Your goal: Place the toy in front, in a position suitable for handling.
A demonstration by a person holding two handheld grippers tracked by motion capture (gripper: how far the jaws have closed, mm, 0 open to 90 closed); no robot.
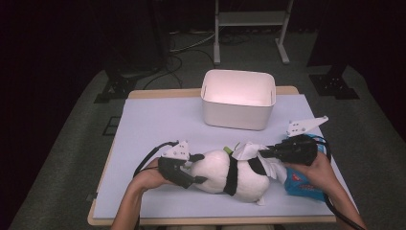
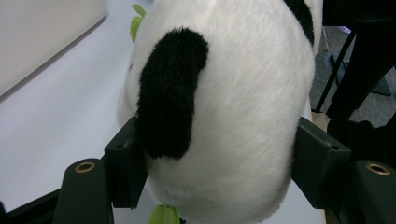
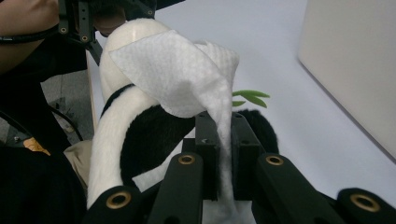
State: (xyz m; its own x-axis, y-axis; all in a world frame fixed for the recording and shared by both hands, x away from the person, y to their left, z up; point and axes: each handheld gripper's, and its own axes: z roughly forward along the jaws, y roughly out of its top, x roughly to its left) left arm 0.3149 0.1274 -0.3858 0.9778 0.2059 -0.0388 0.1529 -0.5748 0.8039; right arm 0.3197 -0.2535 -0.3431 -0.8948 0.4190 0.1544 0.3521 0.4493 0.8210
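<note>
I have the black-and-white plush panda toy lying on its side near the front edge of the pale blue bench, between my two hands. My left claw stands fairly wide with its jaws pressed into either side of the panda's round head, the fur bulging between them. My right claw is pinched nearly closed on a thin white wet wipe, which drapes over the panda's back. The toy looks light and very soft, so I judge it will squash and roll under any push. The head is the best place to hold it, as it is firm enough to fill the jaws. The wipe is limp and could tear or slip, so I'd keep it gripped by the bunched end. A white plastic bin stands behind the toy, well apart.
</note>
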